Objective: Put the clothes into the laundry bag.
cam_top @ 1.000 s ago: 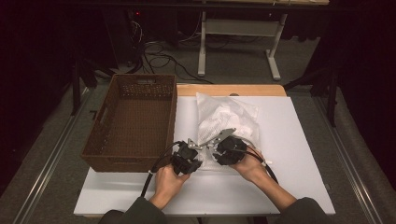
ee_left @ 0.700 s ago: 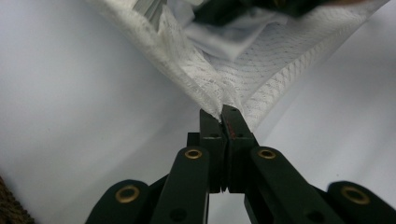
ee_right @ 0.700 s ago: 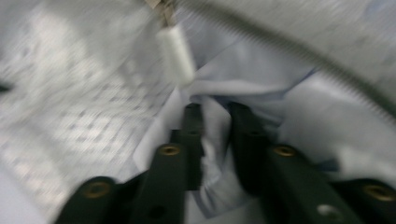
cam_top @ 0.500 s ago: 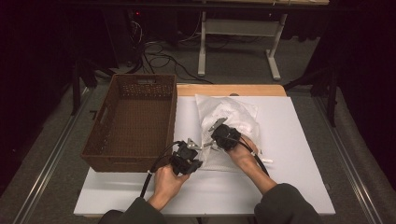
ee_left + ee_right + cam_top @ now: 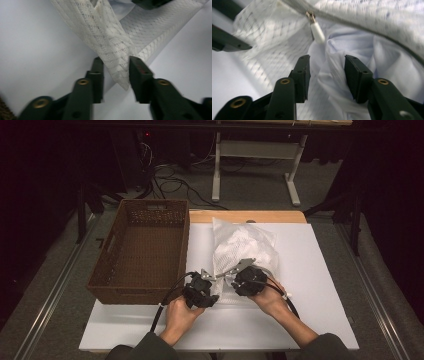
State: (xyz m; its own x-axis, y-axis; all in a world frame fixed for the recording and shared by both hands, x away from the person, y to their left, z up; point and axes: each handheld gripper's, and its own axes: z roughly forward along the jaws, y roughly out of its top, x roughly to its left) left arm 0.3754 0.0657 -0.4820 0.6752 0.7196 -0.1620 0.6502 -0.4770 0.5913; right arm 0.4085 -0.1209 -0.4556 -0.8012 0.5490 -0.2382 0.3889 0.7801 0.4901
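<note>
A white mesh zip bag (image 5: 245, 245) lies on the white table (image 5: 320, 285) with a pale cloth (image 5: 342, 50) inside it. My left gripper (image 5: 215, 281) is at the bag's near left corner. Its jaws have just been opening, and a fold of the mesh (image 5: 107, 37) hangs loosely in the left gripper (image 5: 116, 65). My right gripper (image 5: 231, 278) sits at the bag's near edge beside the left one. Its jaws have also just been opening, and the right gripper (image 5: 327, 65) now stands open around a ridge of cloth, below the white zipper pull (image 5: 317, 31).
A brown wicker basket (image 5: 142, 250) stands on the table's left side, close to my left hand. A strip of wooden board (image 5: 250, 216) shows beyond the bag. Cables and a desk frame lie on the floor behind the table.
The right gripper reached forward over the bag half a second ago and has come back toward the near edge. The left hand stayed in place.
</note>
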